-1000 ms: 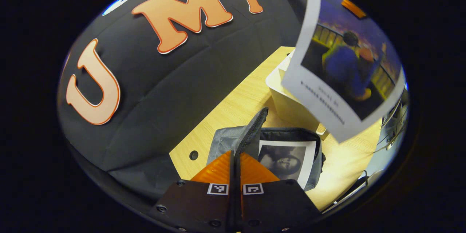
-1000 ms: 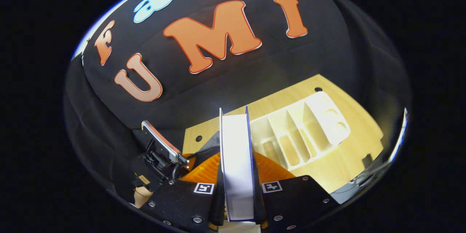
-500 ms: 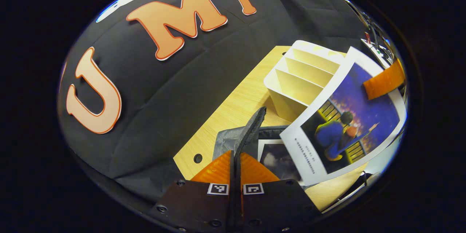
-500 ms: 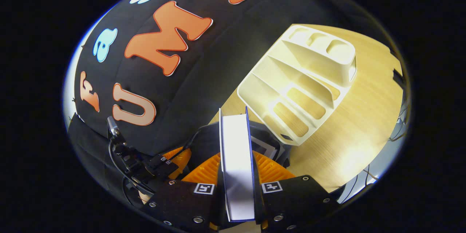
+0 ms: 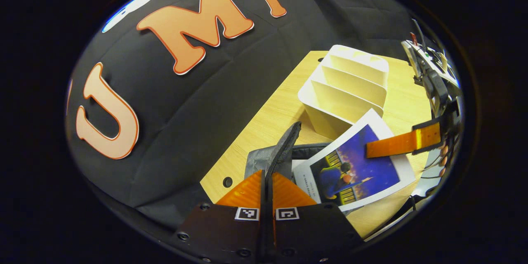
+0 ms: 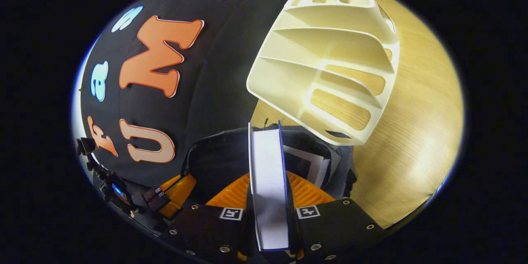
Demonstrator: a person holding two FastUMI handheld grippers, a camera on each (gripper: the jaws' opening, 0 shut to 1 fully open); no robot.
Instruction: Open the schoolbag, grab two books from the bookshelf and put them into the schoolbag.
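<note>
The right gripper (image 6: 268, 198) is closed on the second book (image 6: 267, 181), one orange finger on each cover. In the left gripper view this book (image 5: 354, 169) hangs tilted over the mouth of the schoolbag (image 5: 264, 159). Its lower corner is already at the opening, and its long axis slopes down from the right gripper (image 5: 396, 143) toward the bag. So the bag lies straight ahead and below the right gripper, and I judge the coming move to be a slide down along this axis.

The left gripper (image 5: 267, 185) is clamped on the zipper flap (image 5: 284, 148) of the schoolbag and holds it up, so the mouth stays wide. The white bookshelf (image 6: 330, 66) stands just behind the schoolbag on the wooden table (image 6: 412, 132), and its slots look empty.

Inside the schoolbag a white edge shows beside the held book, perhaps the first book (image 6: 313, 163); most of it is covered. The bottom of the bag is hidden, so I cannot tell how deep the book can go.
</note>
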